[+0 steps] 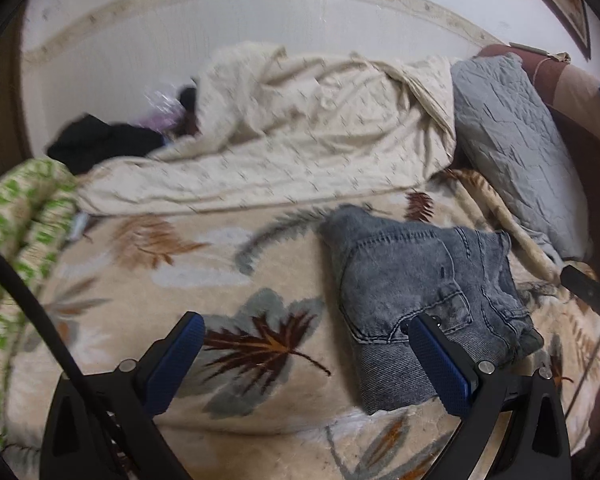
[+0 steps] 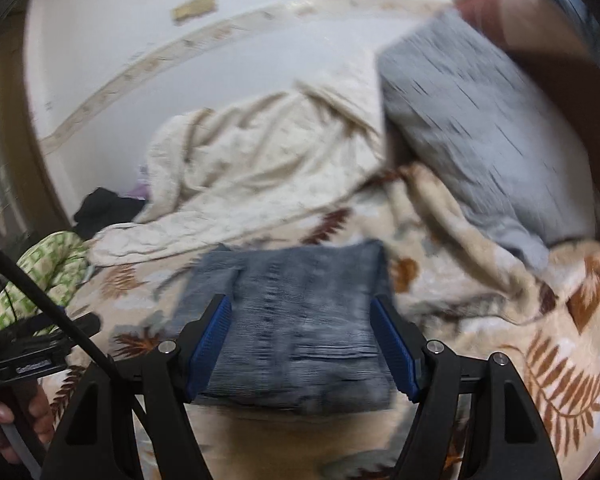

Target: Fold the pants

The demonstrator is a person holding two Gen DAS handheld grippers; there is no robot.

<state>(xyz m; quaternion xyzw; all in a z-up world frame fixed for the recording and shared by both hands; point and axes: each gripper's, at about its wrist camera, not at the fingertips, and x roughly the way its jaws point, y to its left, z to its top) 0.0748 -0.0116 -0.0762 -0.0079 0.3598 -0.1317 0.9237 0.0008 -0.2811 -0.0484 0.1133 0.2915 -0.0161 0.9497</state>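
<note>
Now folded jeans (image 1: 412, 288) on leaf blanket (image 1: 148, 280); both hand-held grippers agape, empty.

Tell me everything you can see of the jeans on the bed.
The jeans are grey-blue washed denim, already folded into a compact, thick bundle. Seams and a stitched pocket face up; layered edges show along one side. They lie on the leaf-patterned blanket, apart from the cream quilt. Neither open gripper holds them.
</note>
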